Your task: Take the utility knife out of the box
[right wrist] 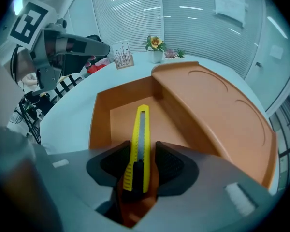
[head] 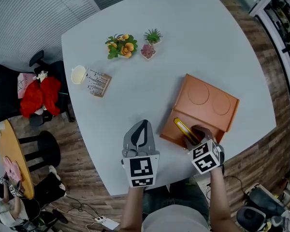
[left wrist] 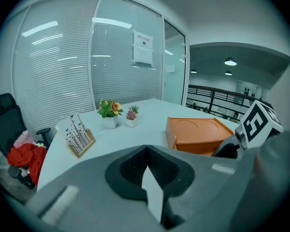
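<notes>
The right gripper (right wrist: 141,149) reaches into the open orange box (right wrist: 99,124), its jaws apart astride the yellow utility knife (right wrist: 142,124) lying on the box floor; the grasp looks in hand. Next they likely need to close fully, then lift. The left gripper (head: 141,129) hovers over the desk (head: 183,33), jaws together, empty.

The knife (right wrist: 140,129) is yellow with a grey middle strip, the box (right wrist: 208,105) orange, the table (head: 183,28) pale, perhaps bluish, grey.
</notes>
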The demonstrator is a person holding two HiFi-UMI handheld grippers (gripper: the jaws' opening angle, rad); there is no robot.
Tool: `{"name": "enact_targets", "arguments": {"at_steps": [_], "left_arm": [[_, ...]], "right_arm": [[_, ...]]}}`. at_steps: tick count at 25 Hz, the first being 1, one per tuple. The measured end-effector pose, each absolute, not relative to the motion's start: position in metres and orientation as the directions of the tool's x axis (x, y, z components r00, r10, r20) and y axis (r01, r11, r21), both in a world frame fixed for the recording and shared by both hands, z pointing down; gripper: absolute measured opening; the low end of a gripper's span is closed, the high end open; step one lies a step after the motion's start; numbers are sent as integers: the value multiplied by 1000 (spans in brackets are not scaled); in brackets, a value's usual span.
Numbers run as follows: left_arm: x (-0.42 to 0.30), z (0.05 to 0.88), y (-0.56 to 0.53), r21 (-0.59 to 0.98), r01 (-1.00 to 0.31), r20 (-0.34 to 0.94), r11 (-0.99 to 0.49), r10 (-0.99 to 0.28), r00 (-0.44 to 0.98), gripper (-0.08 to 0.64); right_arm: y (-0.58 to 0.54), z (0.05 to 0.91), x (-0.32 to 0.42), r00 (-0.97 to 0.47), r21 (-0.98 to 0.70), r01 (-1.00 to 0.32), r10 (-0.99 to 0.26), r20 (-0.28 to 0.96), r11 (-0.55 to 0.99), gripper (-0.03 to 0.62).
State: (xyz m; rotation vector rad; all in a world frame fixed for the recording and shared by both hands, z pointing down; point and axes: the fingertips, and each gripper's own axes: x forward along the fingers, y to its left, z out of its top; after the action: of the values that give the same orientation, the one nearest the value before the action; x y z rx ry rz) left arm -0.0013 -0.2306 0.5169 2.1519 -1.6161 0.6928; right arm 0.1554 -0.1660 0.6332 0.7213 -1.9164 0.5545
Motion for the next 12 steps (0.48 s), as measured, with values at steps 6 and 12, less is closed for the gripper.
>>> {"name": "enact_targets", "arguments": {"at_steps": [6, 12], "left_arm": [[-1, 519, -229, -5, -961, 582, -276, -782, 221, 0], [-3, 516, -225, 2, -961, 577, -275, -785, 226, 0]], "right_arm": [[-167, 637, 156, -309, -21, -656, -243, 920, 754, 179], [-168, 638, 156, -301, -17, -668, -249, 921, 744, 175]]}}
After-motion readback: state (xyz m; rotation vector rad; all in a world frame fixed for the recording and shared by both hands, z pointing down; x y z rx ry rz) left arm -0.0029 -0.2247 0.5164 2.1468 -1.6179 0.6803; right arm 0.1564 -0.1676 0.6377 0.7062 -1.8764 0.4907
